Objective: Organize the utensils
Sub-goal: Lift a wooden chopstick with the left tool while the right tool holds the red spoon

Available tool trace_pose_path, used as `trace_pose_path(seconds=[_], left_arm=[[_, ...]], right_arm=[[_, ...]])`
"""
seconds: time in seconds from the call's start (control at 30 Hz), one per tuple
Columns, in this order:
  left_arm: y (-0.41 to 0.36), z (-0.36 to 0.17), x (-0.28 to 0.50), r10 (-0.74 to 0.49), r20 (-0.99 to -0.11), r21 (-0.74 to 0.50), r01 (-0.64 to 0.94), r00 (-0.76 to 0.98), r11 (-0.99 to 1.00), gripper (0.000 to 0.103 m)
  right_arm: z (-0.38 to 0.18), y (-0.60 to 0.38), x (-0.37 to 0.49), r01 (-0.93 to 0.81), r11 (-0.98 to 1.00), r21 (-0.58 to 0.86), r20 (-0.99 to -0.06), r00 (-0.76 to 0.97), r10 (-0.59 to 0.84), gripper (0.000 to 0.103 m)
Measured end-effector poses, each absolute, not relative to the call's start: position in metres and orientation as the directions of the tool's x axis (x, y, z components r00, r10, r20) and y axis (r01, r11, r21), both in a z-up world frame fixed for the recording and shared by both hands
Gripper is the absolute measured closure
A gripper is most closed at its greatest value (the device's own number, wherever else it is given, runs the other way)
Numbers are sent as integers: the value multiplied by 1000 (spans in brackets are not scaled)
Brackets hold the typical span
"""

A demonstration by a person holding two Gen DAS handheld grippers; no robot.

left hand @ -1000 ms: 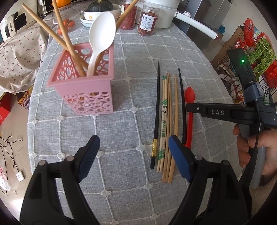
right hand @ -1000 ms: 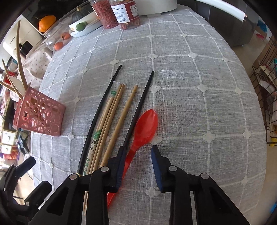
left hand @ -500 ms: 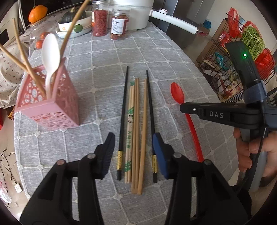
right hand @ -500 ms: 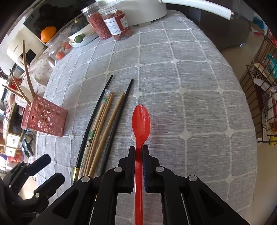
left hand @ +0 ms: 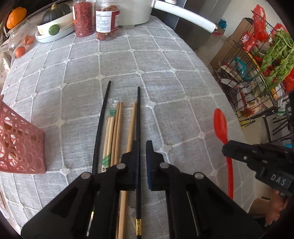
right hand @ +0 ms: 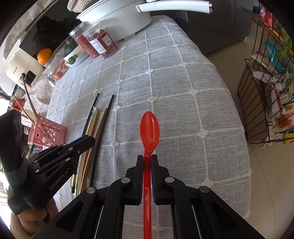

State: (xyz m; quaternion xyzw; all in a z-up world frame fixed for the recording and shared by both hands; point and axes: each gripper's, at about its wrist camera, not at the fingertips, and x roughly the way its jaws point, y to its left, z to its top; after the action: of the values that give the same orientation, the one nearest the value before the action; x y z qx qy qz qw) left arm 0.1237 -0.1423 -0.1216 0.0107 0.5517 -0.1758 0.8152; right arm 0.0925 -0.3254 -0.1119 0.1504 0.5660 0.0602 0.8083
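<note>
My right gripper (right hand: 147, 160) is shut on the handle of a red plastic spoon (right hand: 149, 126), bowl pointing forward over the grey tablecloth; the spoon also shows in the left wrist view (left hand: 221, 125). My left gripper (left hand: 142, 145) has its jaws nearly closed around a black chopstick (left hand: 138, 114) that lies on the cloth, with a small gap on the right side. A second black chopstick (left hand: 102, 117) and several wooden chopsticks (left hand: 115, 125) lie beside it. The pink perforated utensil basket (left hand: 20, 145) stands at the left, also in the right wrist view (right hand: 46, 132).
Two jars (left hand: 107, 20), a white pot (left hand: 136, 11), a bowl with a squash (left hand: 55, 23) and small oranges stand at the table's far end. A wire rack with groceries (left hand: 257, 60) stands off the table's right edge (right hand: 238, 114).
My left gripper moved forward and right over the chopsticks and narrowed its jaws around the right black chopstick. My right gripper closed on the red spoon and raised it slightly.
</note>
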Motion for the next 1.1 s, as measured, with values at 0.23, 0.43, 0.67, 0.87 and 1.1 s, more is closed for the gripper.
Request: trace_pose_path(seconds=[0.23,0.43,0.67,0.87,1.1], left_arm=[[-136,-136,134,-230,-921,-155,244,314,957,96],[-141,-137,132,-206,-924,-120,266,323,957,95],[-140,-109,123,-231,-882,-128,264,410,956,96],[-126,-64,96,-271,-816,-120,310,510,943,96],[-92,-8,63,-323,-686,-130,327,652,936,96]], right_arm=[[-110,-332,92,71,942,328,-891,355,284,95],[-109,-331,92,68,941,331,-889,356,287,95],[-103,-327,90,63,944,323,-883,378,277,95],[-82,-324,86,52,938,342,-845,453,283,95],[-50,-308,75,12,935,354,-785,547,291,95]])
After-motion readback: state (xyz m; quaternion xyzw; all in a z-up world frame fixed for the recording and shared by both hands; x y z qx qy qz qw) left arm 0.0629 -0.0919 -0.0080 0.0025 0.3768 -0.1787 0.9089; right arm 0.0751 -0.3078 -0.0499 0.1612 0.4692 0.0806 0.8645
